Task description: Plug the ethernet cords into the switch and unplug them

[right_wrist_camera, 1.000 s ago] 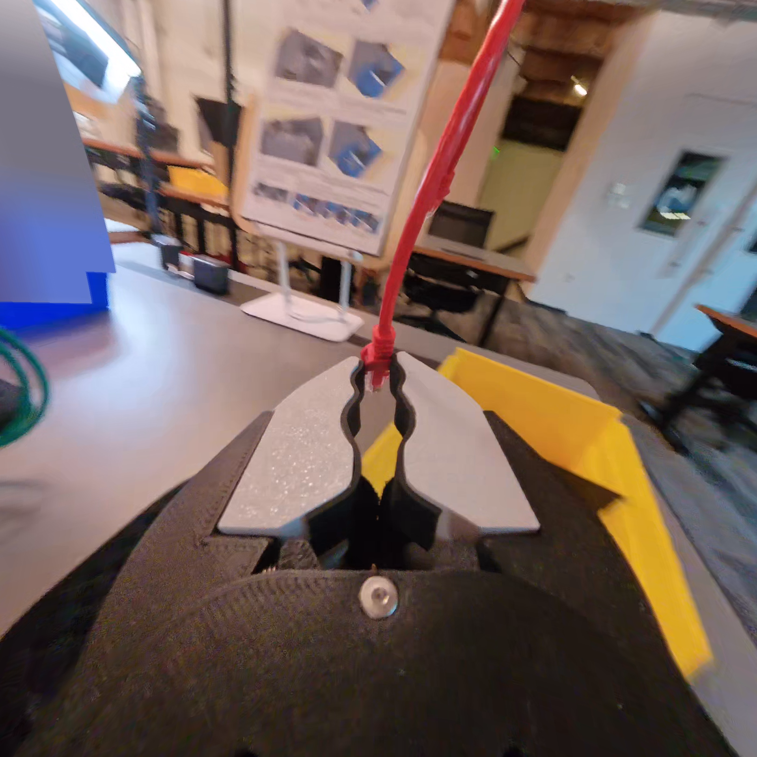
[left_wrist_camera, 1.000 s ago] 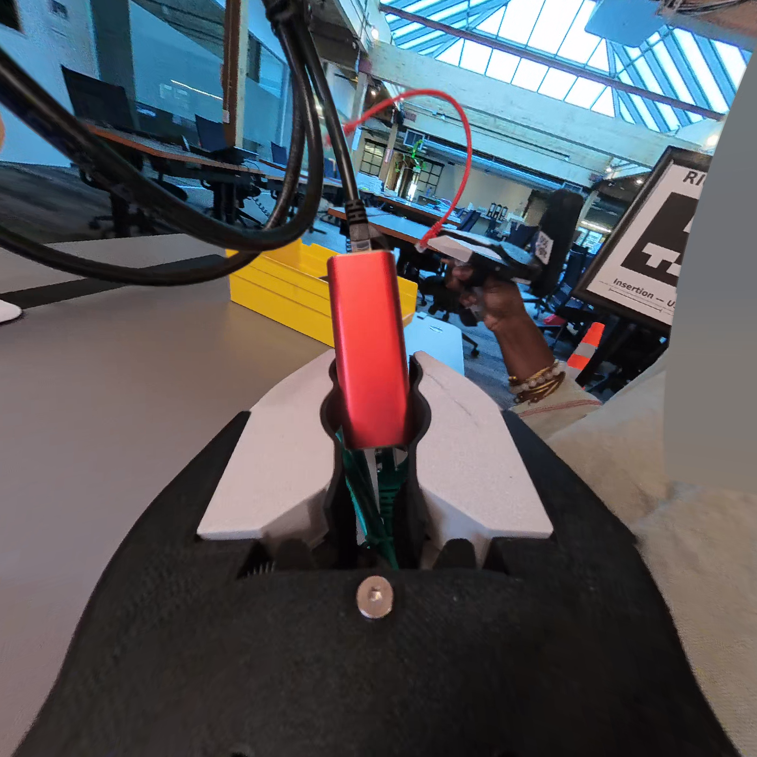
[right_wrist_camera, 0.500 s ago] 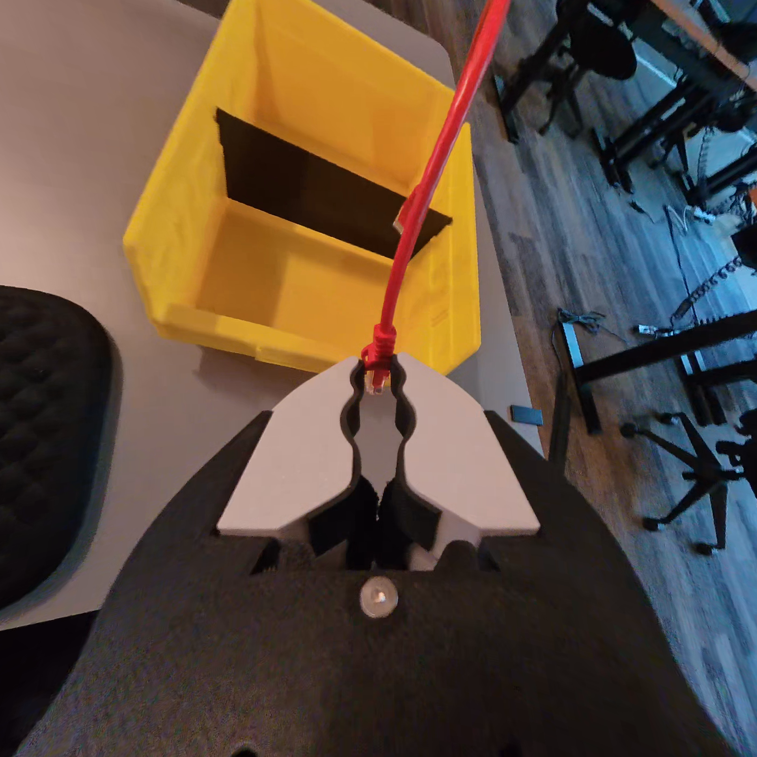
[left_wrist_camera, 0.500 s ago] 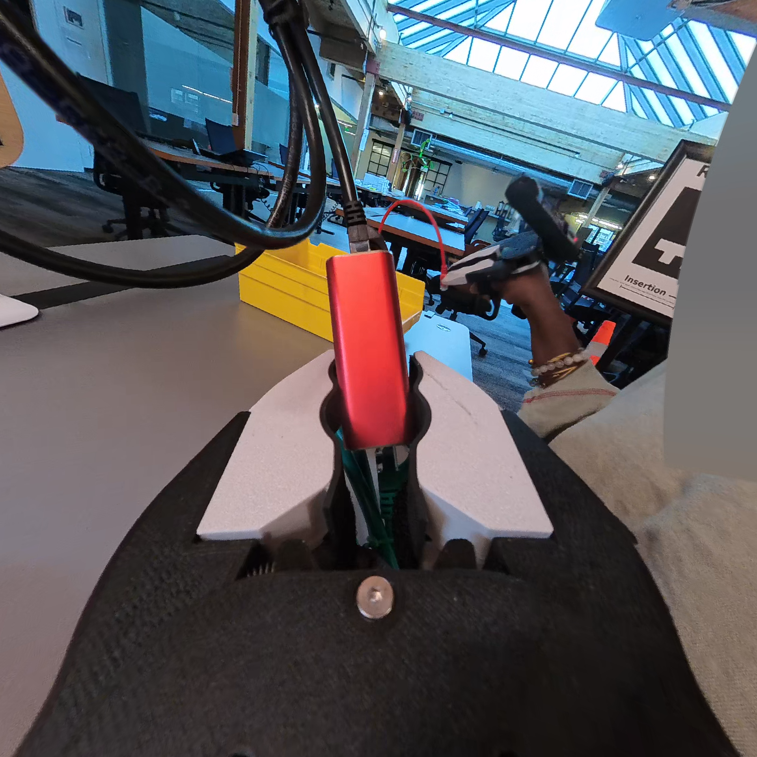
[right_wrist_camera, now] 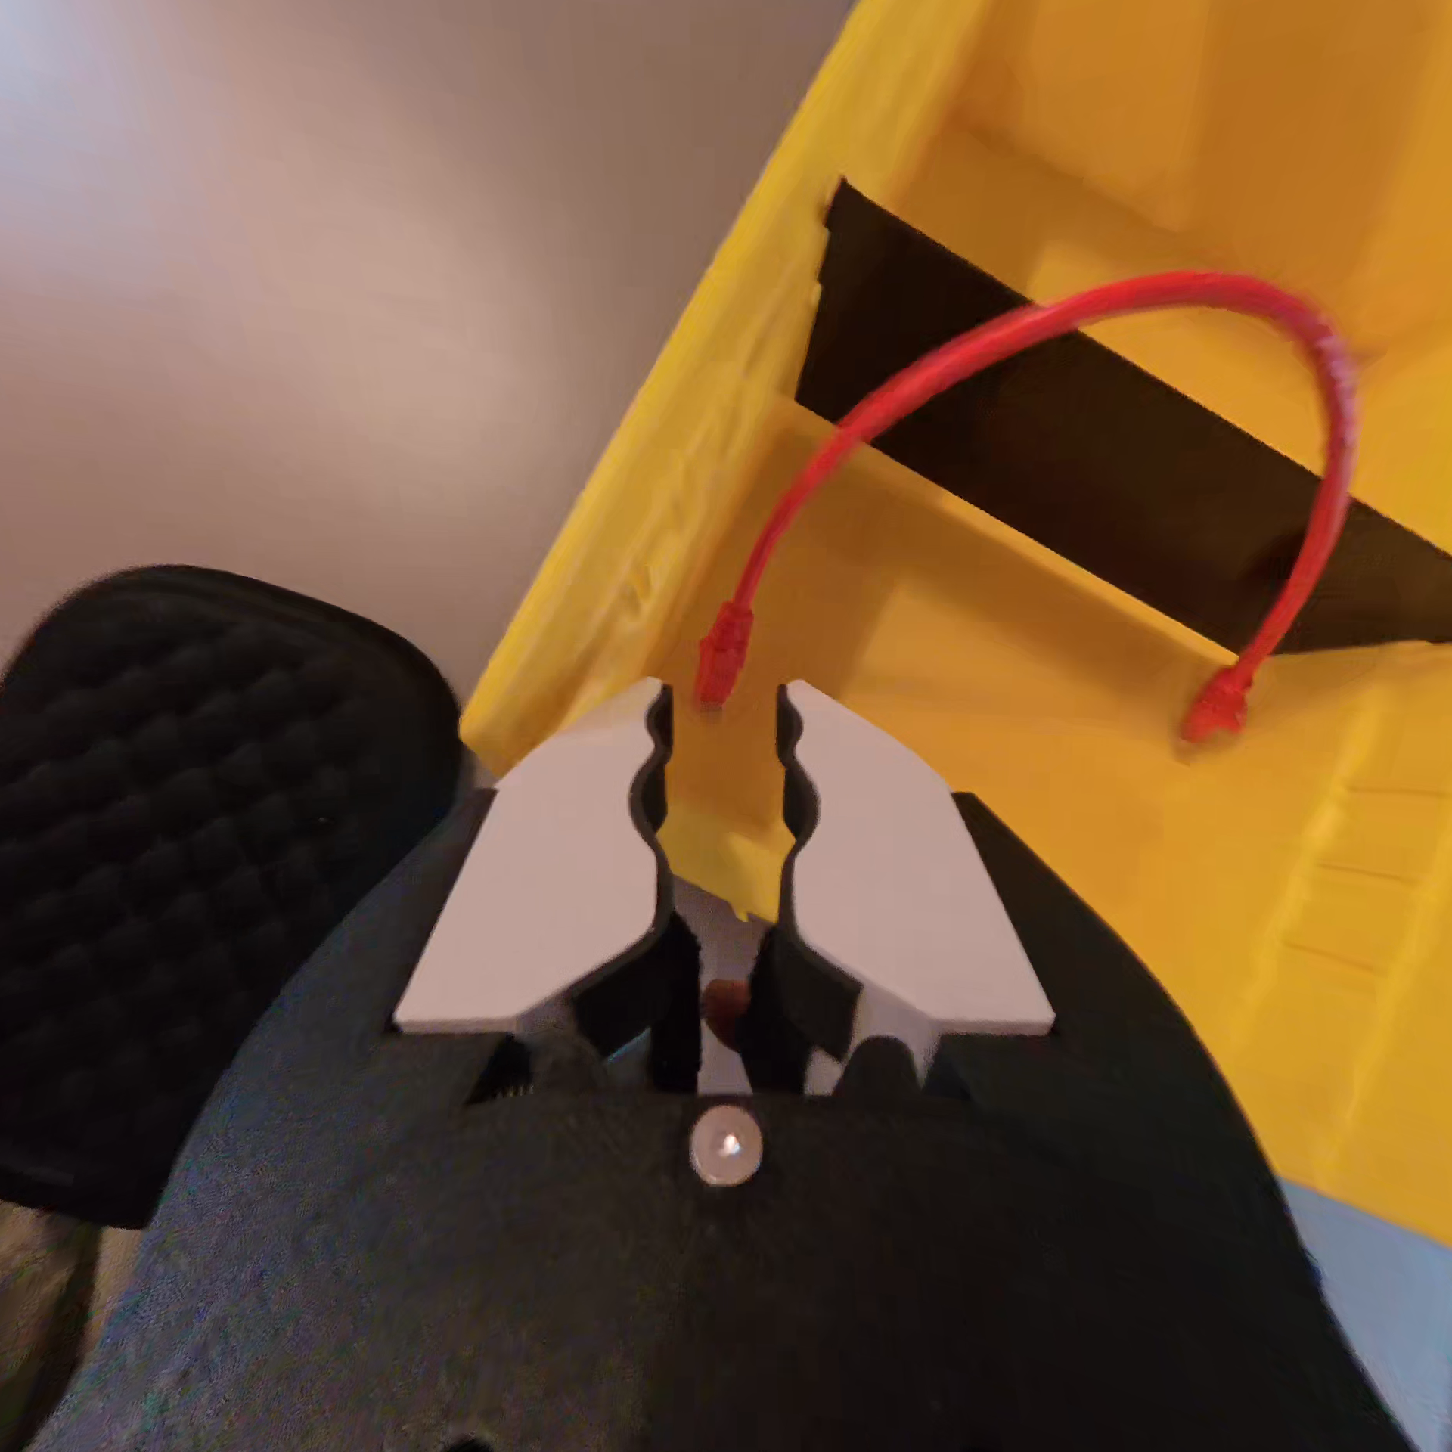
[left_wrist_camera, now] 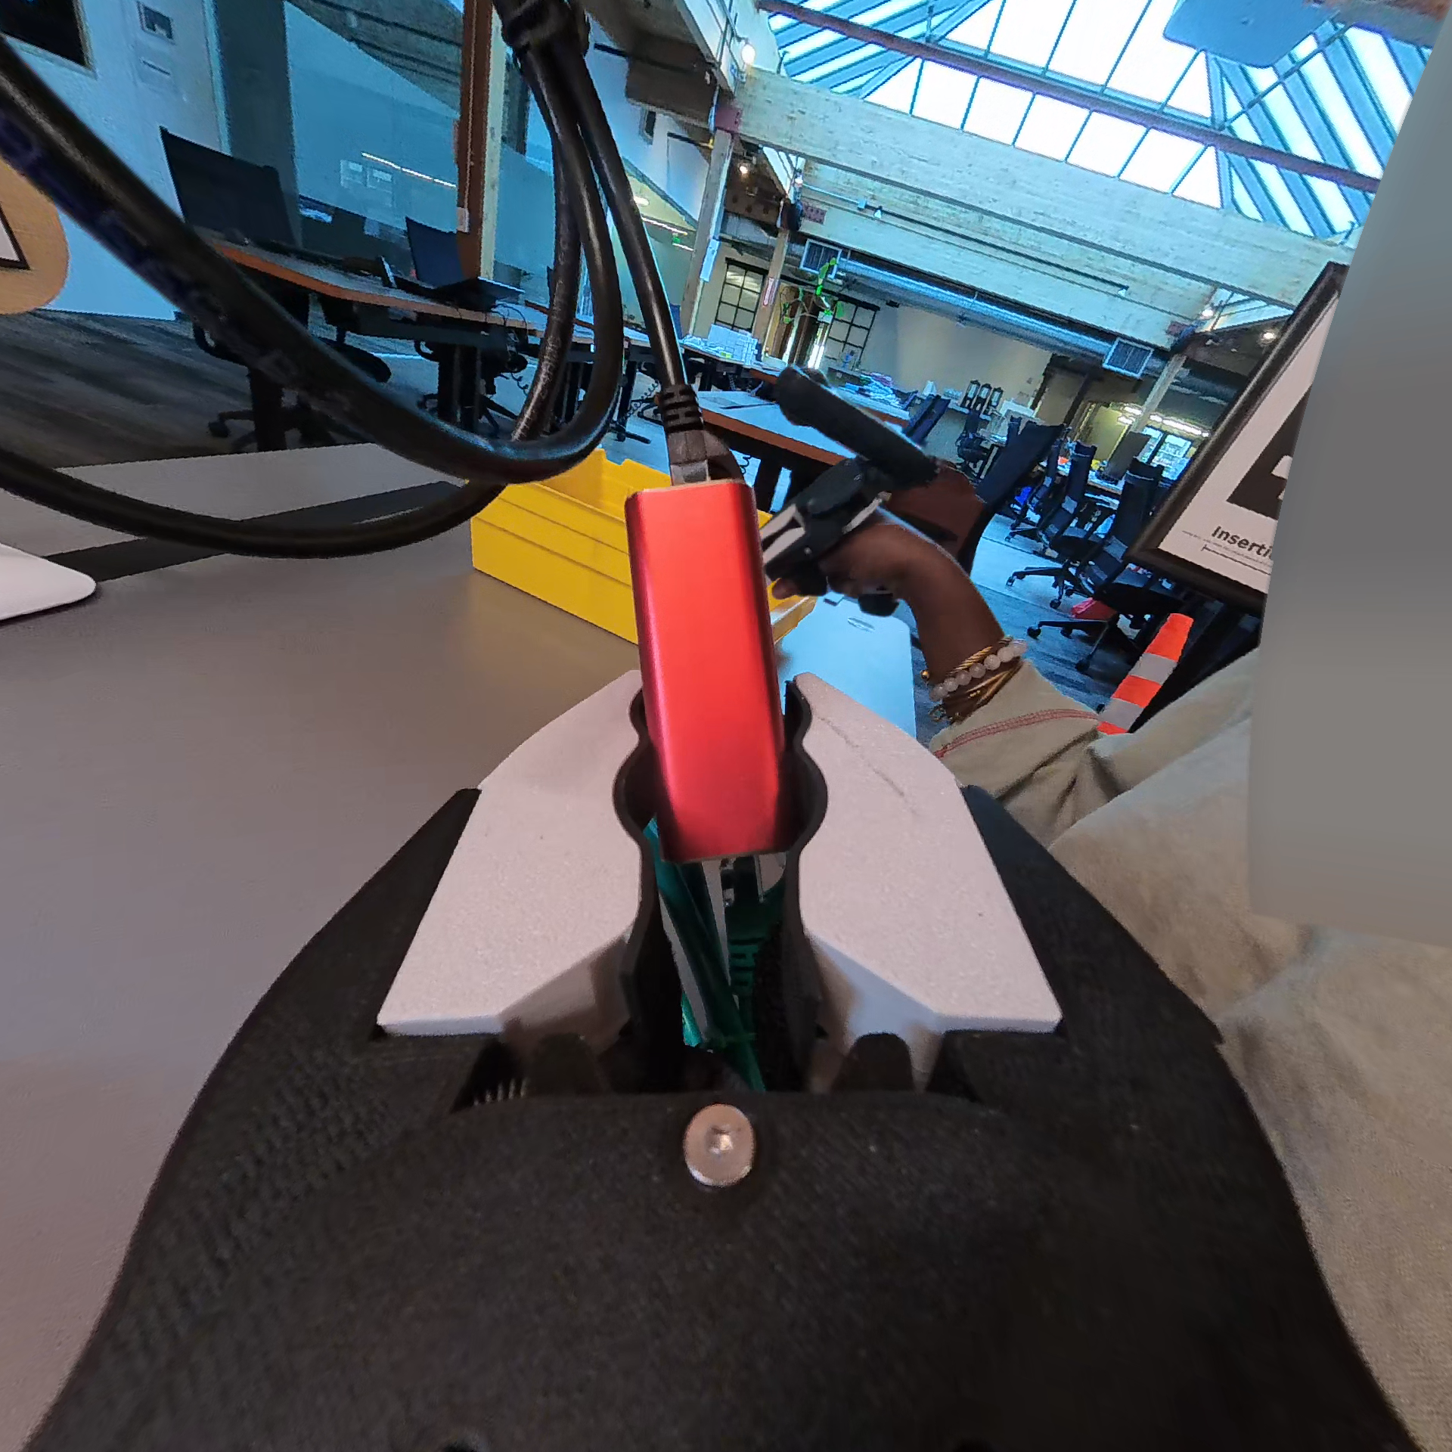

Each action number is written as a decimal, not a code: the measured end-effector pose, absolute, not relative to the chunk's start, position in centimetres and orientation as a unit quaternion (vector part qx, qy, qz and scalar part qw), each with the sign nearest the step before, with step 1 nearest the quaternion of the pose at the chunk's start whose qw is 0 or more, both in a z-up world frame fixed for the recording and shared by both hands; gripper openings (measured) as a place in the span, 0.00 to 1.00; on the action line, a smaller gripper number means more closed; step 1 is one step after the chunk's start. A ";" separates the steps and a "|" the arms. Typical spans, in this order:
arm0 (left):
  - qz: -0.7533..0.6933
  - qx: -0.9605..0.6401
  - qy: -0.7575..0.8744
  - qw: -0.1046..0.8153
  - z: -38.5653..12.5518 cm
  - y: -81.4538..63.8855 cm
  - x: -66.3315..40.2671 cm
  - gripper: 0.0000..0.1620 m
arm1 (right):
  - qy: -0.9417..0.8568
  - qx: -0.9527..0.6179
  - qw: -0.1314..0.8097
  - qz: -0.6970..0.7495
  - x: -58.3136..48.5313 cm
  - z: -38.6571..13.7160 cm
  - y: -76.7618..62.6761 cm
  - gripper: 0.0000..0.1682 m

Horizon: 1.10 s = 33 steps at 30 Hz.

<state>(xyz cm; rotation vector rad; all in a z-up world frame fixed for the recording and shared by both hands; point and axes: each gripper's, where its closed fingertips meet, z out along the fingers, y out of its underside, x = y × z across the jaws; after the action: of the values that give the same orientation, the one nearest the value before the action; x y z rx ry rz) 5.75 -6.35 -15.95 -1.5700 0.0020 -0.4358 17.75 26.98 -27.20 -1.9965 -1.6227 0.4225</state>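
My left gripper (left_wrist_camera: pixel 711 691) is shut on the red switch (left_wrist_camera: pixel 703 628) and holds it upright above the grey table (left_wrist_camera: pixel 236 746). A black cable (left_wrist_camera: pixel 628 236) is plugged into the switch's top end. Green cords (left_wrist_camera: pixel 707 943) hang from its lower end between the fingers. My right gripper (right_wrist_camera: pixel 723 691) is open and empty over the yellow bin (right_wrist_camera: pixel 676 487). The short red ethernet cord (right_wrist_camera: pixel 1021 314) is loose in the bin in an arc, one plug (right_wrist_camera: pixel 719 656) just past the fingertips. The right gripper also shows in the left wrist view (left_wrist_camera: pixel 833 503), held by a hand.
The yellow bin (left_wrist_camera: pixel 550 534) stands at the table's far edge and has a black divider (right_wrist_camera: pixel 1100 440) across it. A black quilted pad (right_wrist_camera: pixel 181 825) lies beside the bin. A framed sign (left_wrist_camera: pixel 1257 487) stands at the right, a white stand base (left_wrist_camera: pixel 31 581) at the left. My right fingertips sit around 40 centimeters from my left ones.
My right gripper swung down over the yellow bin, opened and let go of the red cord, which now lies loose in the bin. My left gripper kept still with the switch.
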 end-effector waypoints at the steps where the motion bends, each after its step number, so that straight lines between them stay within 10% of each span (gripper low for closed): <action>1: -0.195 -0.701 0.001 0.686 -16.0 -6.4 5.7 0.18 | -0.597 -0.741 0.259 0.168 17.5 -27.3 26.9 0.19; 10: -0.196 -0.700 -0.003 0.687 -16.0 -6.4 5.6 0.18 | -0.519 -0.741 0.417 0.089 20.4 -24.1 35.2 0.33; 20: -0.192 -0.706 0.002 0.682 -16.1 -6.1 5.9 0.18 | -0.547 -0.776 0.314 -0.027 21.1 -29.9 40.1 0.04; 23: -0.193 -0.705 -0.005 0.682 -16.2 -6.0 5.7 0.18 | -0.542 -0.793 0.274 -0.040 22.2 -30.8 39.5 0.11; 33: -0.203 -0.698 -0.019 0.686 -16.1 -6.0 5.3 0.18 | -0.526 -0.616 0.496 0.311 14.7 -15.7 25.2 0.23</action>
<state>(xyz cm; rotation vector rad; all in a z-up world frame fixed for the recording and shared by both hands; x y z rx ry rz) 5.31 -6.00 -16.14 -1.5641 -0.0423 -0.4544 14.65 25.23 -15.72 -1.4924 -1.2752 0.7534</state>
